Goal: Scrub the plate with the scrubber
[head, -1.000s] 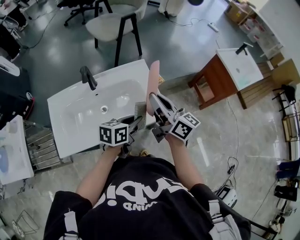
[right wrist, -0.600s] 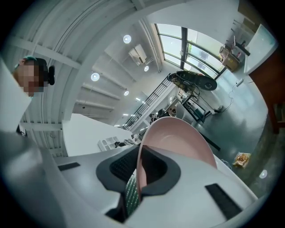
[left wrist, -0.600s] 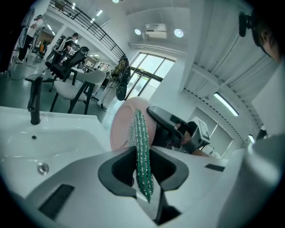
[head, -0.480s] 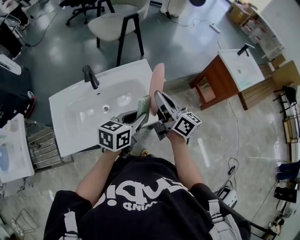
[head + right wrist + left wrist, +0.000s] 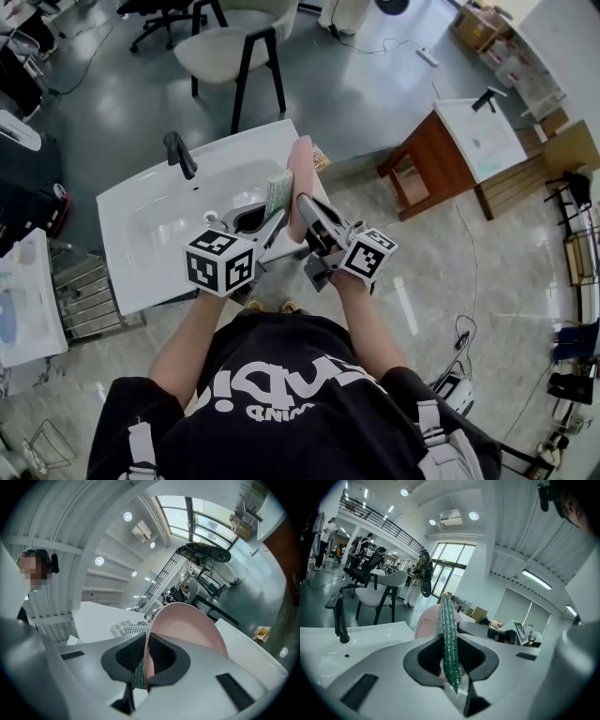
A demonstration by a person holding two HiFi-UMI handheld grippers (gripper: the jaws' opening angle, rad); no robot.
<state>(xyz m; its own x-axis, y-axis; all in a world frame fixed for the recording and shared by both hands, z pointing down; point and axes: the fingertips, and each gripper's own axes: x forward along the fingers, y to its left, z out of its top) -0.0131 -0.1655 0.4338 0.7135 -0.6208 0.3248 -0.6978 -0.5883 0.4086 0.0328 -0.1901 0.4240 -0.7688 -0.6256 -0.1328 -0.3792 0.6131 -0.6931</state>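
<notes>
Left gripper (image 5: 274, 217) clamped on scrubber (image 5: 278, 195) — green pad edge-on, long axis upright. Right gripper (image 5: 306, 208) clenched on rim of plate (image 5: 301, 167), which is held on edge above the sink (image 5: 150, 253). Scrubber sits just left of the plate's face — contact unclear. Judged next stroke: sideways into the plate.

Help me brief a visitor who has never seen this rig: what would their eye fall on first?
The round pale pink plate stands out, held on edge in the right gripper over the right edge of the white washbasin. Close beside it, the flat green scrubber pad is clamped in the left gripper.
</notes>
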